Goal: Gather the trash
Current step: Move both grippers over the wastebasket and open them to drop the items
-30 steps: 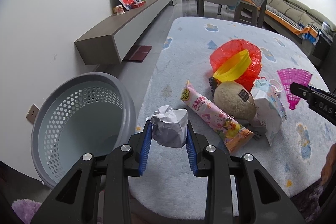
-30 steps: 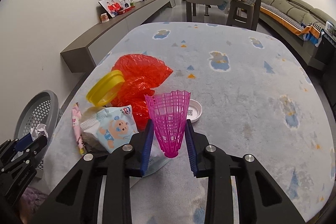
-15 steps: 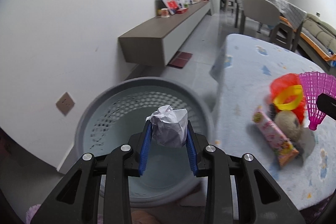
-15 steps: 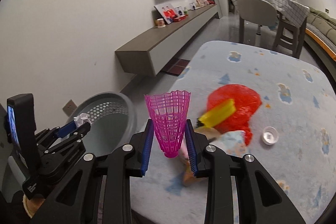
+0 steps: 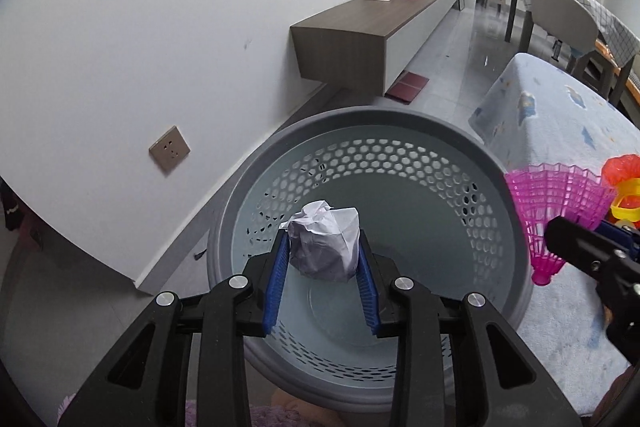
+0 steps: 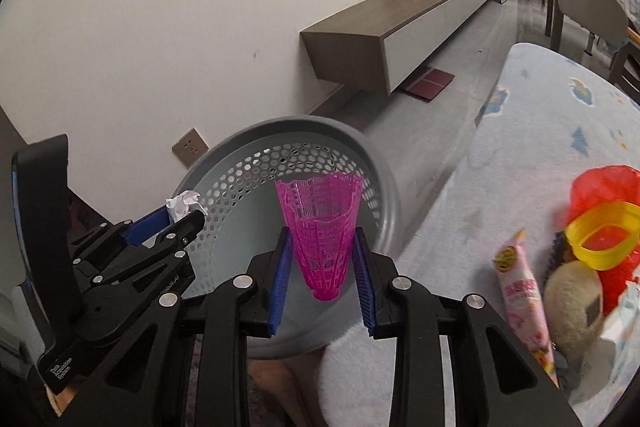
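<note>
The left gripper (image 5: 323,259) is clamped on a crumpled ball of white paper (image 5: 324,241), its blue pads (image 5: 278,279) pressing the ball from both sides, and it hangs directly above the open mouth of a grey perforated laundry basket (image 5: 400,131) that stands on the floor beside the table. The basket's pale inner floor shows below the paper (nothing can be made out lying in it). The right gripper (image 6: 322,267) is closed on a pink plastic shuttlecock (image 6: 322,227), held upright with its wide skirt on top and its rounded nose pointing down between the blue pads (image 6: 280,279); it sits over the near rim of the same basket (image 6: 384,187), at the edge where the basket meets the table. From the right wrist view the left gripper (image 6: 176,223) appears at the left with the paper ball (image 6: 182,205) poking out of its tips, over the basket's far side. On the table (image 6: 540,131) — covered in a light blue cloth with small cartoon prints — the other trash lies in a loose heap at the right: a pink snack wrapper (image 6: 520,291), a round beige fuzzy thing (image 6: 572,303), a yellow plastic lid (image 6: 604,235) and a crumpled red plastic bag (image 6: 604,187) behind it. A floating wooden shelf (image 5: 360,27) runs along the white wall behind the basket.
</note>
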